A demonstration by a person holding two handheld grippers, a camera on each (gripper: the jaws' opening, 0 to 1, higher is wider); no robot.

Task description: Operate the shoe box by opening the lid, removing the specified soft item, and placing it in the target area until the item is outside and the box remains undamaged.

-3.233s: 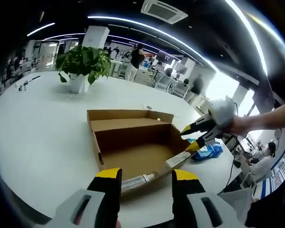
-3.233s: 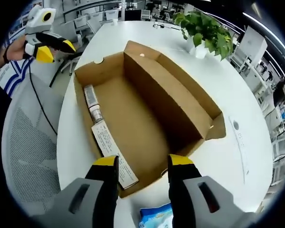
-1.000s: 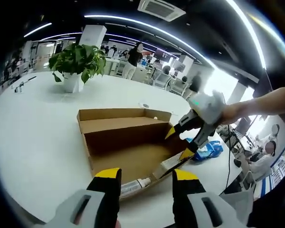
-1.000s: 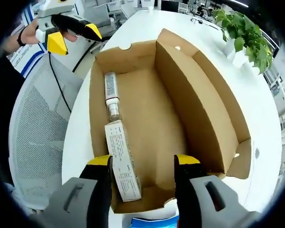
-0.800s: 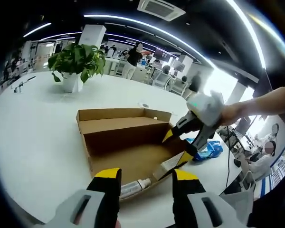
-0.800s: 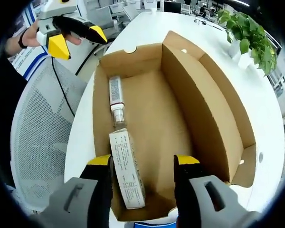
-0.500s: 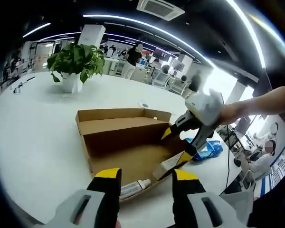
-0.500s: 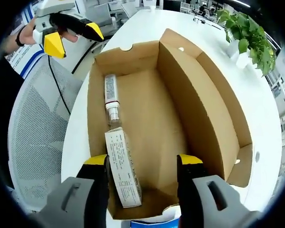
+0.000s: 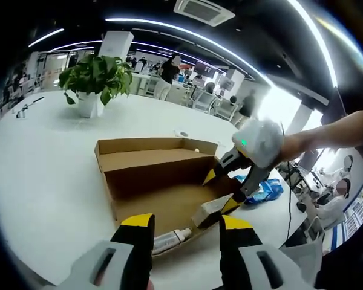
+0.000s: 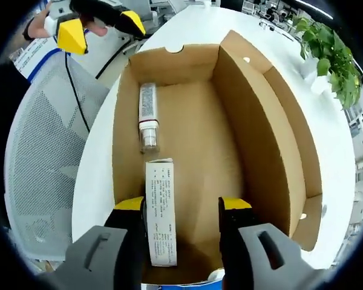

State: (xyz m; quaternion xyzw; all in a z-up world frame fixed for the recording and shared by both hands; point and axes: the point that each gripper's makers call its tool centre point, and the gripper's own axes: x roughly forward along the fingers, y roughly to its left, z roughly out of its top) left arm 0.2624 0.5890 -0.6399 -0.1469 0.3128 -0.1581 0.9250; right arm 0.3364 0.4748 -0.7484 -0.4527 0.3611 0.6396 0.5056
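The right gripper (image 10: 181, 208), jaws spread, hangs over one open cardboard box (image 10: 254, 121) holding two things: a tube (image 10: 148, 118) and a carton (image 10: 160, 211). The left gripper (image 9: 181, 222), also spread, hovers near the box's end. One blue packet (image 9: 263, 192) lies on the table (image 9: 42, 163) beside the box; one potted plant (image 9: 94, 81) stands well apart.

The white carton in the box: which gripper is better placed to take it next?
Probably the right gripper: its open jaws are already inside the box, beside the carton. The left gripper is outside, near the box's end.
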